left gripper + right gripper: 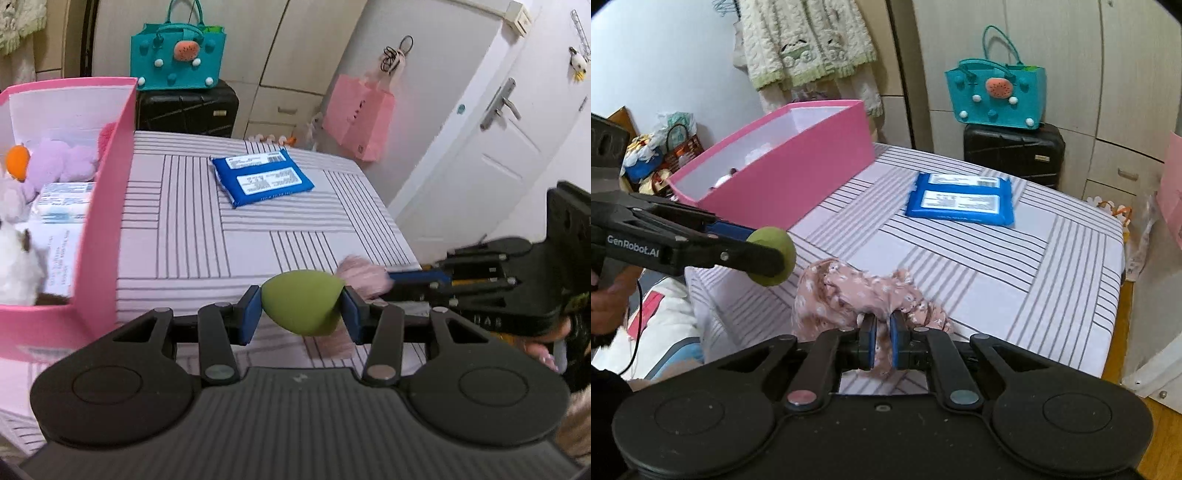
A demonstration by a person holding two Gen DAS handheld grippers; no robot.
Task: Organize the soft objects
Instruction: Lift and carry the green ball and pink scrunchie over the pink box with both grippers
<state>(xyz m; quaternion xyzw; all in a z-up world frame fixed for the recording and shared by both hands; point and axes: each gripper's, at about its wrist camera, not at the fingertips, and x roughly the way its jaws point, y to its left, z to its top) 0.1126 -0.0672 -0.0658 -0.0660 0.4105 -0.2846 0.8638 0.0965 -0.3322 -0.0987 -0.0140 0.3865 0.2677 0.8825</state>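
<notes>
Left gripper (pixel 300 310): matte black body, two round discs flanking a ribbed central plate, silver pivot caps, blue pads (pixel 249 314). White "GenRobot.AI" lettering on its side, seen in the right wrist view. Right gripper (pixel 882 345): same black frame, blue pads (pixel 896 341), dusty ribbed plate behind them. Thin black cable below the lettering.

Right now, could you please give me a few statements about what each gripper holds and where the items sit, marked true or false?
1. The left gripper is shut on the green sponge. True.
2. The right gripper has its jaws wide open and empty. False: they are shut on the pink floral cloth.
3. The blue packet lies inside the pink box. False: it lies on the striped sheet, outside the box.
4. A purple plush toy sits in the pink box. True.
</notes>
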